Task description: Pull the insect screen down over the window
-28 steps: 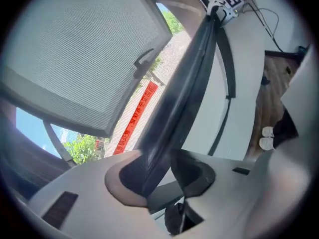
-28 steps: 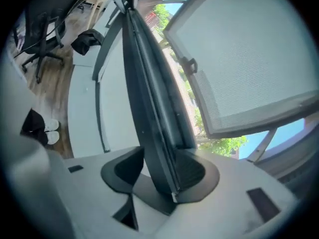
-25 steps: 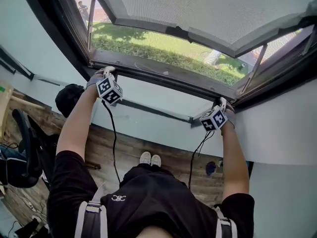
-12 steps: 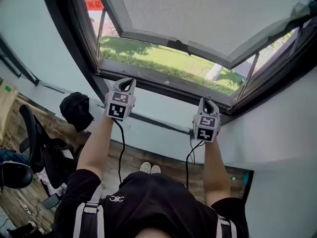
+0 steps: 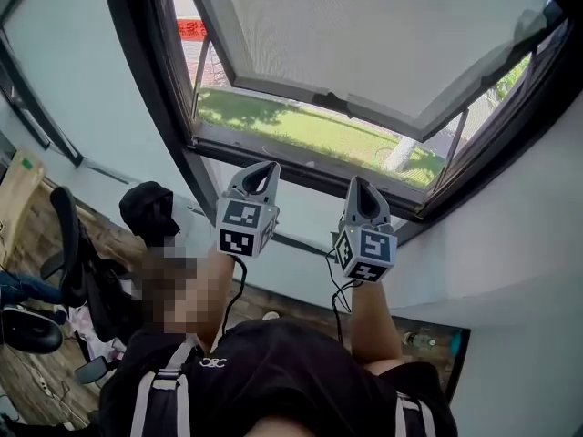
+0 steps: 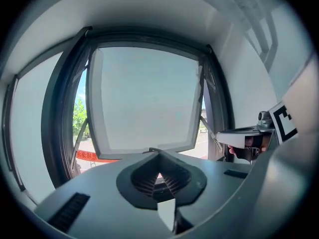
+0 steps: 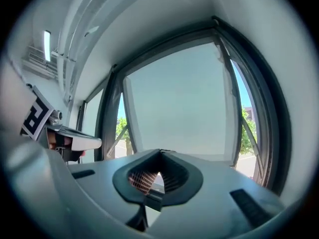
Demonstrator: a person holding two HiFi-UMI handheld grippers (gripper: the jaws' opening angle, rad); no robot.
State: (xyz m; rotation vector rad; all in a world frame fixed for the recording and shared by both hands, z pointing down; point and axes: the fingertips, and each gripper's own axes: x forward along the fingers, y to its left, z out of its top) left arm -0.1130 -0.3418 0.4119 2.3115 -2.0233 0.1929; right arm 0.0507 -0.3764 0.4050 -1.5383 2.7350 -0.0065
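The window (image 5: 146, 89) has a dark frame, and its pale translucent panel (image 5: 364, 35) is swung outward at the bottom. A small dark handle (image 5: 335, 101) sits at the middle of the panel's lower edge. Both grippers are raised side by side in front of the lower frame, touching nothing. My left gripper (image 5: 262, 173) is shut and empty. My right gripper (image 5: 358, 189) is likewise shut and empty. In the left gripper view the jaws (image 6: 158, 153) meet below the panel (image 6: 144, 98). The right gripper view shows the same, with the jaws (image 7: 160, 153) under the panel (image 7: 179, 103). No roll-down screen shows apart from this panel.
Metal stays (image 5: 453, 148) hold the panel at both sides. Grass (image 5: 301, 126) and a red barrier (image 5: 189, 27) lie outside. A black office chair (image 5: 68, 244) and a black cap (image 5: 146, 209) are at the lower left, by the pale wall (image 5: 73, 80).
Both grippers have left the window's lower frame, risen and drawn closer together. They have rolled so that their jaws now point up at the window.
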